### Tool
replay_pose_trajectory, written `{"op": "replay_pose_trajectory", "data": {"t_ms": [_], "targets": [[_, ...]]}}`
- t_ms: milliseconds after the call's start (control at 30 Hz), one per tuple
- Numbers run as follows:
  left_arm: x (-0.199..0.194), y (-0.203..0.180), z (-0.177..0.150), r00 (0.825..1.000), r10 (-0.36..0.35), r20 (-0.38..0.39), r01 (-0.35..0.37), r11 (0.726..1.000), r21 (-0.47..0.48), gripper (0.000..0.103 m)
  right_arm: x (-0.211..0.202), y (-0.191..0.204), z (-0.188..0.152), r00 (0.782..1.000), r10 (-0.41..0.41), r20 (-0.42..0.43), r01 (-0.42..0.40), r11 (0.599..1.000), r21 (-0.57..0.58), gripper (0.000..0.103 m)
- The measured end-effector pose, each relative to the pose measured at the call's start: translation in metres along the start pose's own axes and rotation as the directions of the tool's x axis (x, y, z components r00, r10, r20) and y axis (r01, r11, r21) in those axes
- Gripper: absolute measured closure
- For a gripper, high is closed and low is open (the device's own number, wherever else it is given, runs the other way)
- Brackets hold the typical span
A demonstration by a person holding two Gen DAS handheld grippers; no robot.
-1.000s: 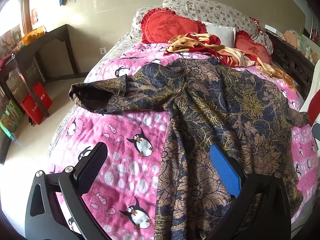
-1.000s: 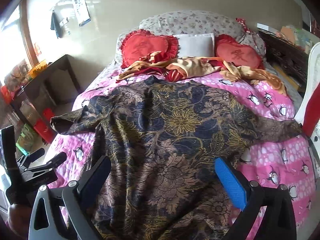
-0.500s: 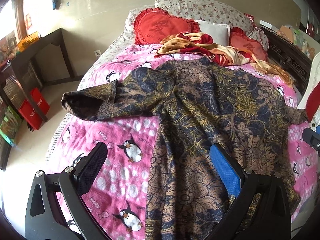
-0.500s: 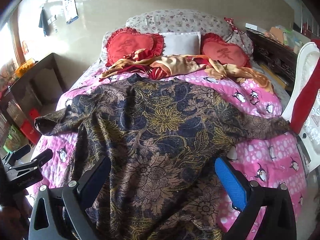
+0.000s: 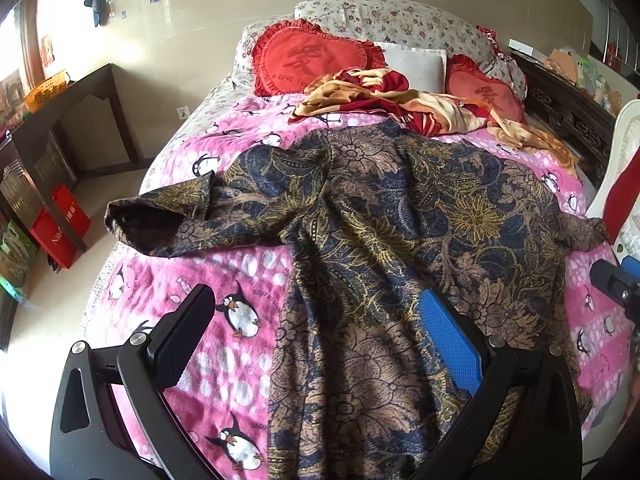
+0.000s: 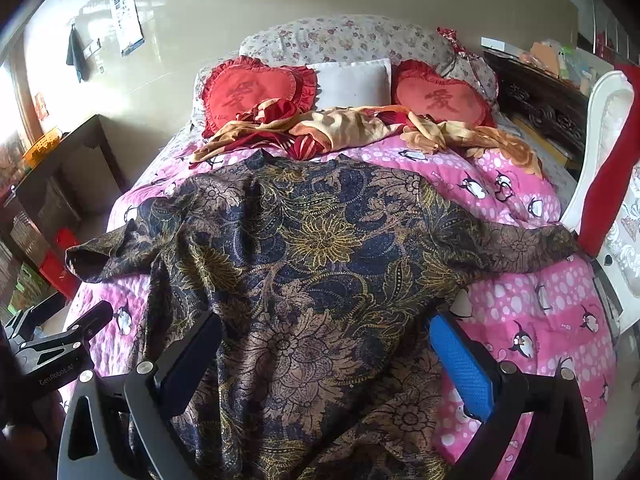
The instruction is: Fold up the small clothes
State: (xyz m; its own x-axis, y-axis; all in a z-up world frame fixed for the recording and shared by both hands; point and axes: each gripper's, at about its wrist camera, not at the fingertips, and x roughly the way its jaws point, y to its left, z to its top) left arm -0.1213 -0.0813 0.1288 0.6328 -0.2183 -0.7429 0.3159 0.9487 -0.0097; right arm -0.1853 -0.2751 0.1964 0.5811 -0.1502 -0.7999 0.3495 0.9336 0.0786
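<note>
A dark blue and gold floral shirt (image 5: 400, 232) (image 6: 320, 256) lies spread flat on the pink penguin blanket (image 5: 224, 288) (image 6: 520, 312), collar toward the pillows, both sleeves stretched out sideways. My left gripper (image 5: 316, 332) hovers open above the shirt's lower left edge, black pad over the blanket and blue pad over the cloth. My right gripper (image 6: 328, 352) hangs open above the shirt's lower middle. Neither holds anything. The left sleeve (image 5: 160, 220) ends near the bed's left edge; the right sleeve (image 6: 532, 248) reaches toward a white chair.
Red heart cushions (image 6: 256, 92) and a crumpled red and yellow cloth (image 6: 340, 124) lie at the head of the bed. A dark wooden desk (image 5: 60, 120) and red boxes (image 5: 60, 220) stand left. The white chair (image 6: 604, 160) with a red cloth stands right.
Both grippers have drawn back and shifted slightly, so the shirt sits a little farther away in both views. The shirt has not moved. Both grippers stay open.
</note>
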Motion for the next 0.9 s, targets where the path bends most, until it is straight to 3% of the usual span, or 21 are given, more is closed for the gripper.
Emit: {"op": "replay_pose_trajectory", "data": {"t_ms": [733,900], "targets": [[0.011,-0.006,0.012,1.0,0.006,0.002,-0.006,1.0,-0.004,0.0,0.015,0.015,0.014,1.0,-0.031,-0.005,0.031,0.999,0.008,0.0],[0.017,0.001,0.017,1.0,0.017,0.002,-0.017,1.0,-0.014,0.0,0.028,0.028,0.021,1.0,-0.001,-0.023,0.001,1.0,-0.002,0.0]]}}
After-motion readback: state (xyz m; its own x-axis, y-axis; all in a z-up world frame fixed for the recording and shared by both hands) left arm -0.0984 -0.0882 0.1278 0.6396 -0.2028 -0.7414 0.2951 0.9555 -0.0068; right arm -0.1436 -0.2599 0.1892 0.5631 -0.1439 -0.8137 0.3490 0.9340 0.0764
